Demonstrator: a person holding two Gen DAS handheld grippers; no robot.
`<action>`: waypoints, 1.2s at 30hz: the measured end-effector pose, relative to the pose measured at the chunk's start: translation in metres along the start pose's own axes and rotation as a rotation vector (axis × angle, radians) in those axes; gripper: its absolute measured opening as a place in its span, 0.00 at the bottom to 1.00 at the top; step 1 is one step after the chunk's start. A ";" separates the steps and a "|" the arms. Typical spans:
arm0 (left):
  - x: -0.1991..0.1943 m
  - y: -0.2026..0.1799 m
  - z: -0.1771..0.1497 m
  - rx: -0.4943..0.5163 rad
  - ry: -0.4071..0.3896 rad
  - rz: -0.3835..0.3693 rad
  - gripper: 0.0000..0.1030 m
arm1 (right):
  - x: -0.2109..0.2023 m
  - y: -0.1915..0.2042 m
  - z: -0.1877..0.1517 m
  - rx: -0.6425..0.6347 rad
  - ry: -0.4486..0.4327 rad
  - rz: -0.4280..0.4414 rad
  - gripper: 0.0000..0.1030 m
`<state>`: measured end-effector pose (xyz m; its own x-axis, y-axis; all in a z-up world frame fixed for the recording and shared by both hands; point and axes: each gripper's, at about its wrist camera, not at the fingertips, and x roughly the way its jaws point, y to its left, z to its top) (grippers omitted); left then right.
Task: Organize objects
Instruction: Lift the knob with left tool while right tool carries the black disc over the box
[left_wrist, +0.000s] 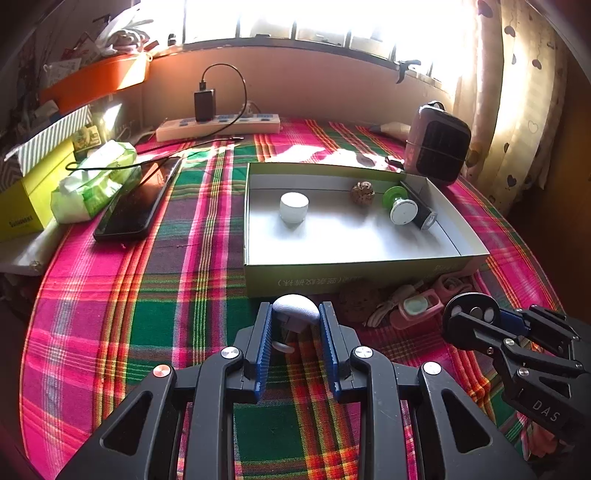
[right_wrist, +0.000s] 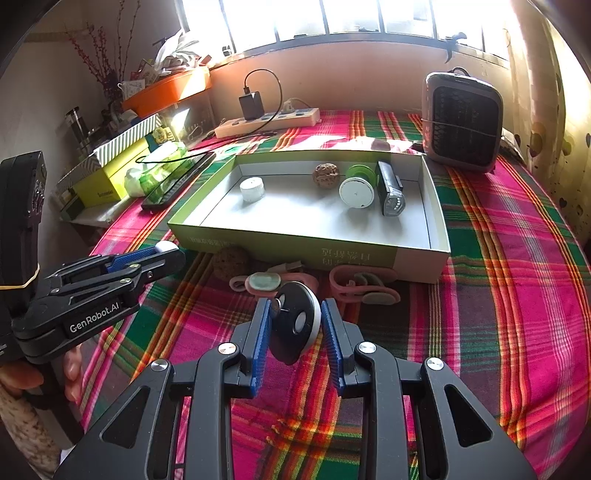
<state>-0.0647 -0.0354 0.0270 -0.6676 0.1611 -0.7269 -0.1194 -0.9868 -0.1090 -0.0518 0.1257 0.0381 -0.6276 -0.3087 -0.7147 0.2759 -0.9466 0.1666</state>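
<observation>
A shallow green-sided box lies on the plaid cloth. It holds a white cap, a walnut, a green-and-white spool and a black bike light. My left gripper is shut on a small white rounded object just in front of the box. My right gripper is shut on a black round disc with a white rim; it also shows in the left wrist view.
In front of the box lie a brown ball, pink earphone-like items and a pink case. A phone, tissue pack, yellow box, power strip and heater ring the table.
</observation>
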 end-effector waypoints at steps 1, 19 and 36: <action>0.000 -0.001 0.001 0.002 -0.001 -0.002 0.22 | -0.001 0.000 0.001 0.000 -0.003 0.000 0.28; 0.008 -0.004 0.028 0.014 -0.019 -0.019 0.22 | 0.009 -0.004 0.048 -0.039 -0.037 0.003 0.28; 0.023 -0.002 0.055 0.009 -0.034 -0.022 0.22 | 0.046 -0.003 0.099 -0.101 -0.020 0.004 0.28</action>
<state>-0.1202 -0.0292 0.0478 -0.6890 0.1837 -0.7011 -0.1414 -0.9828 -0.1185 -0.1533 0.1049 0.0717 -0.6401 -0.3153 -0.7006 0.3501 -0.9314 0.0993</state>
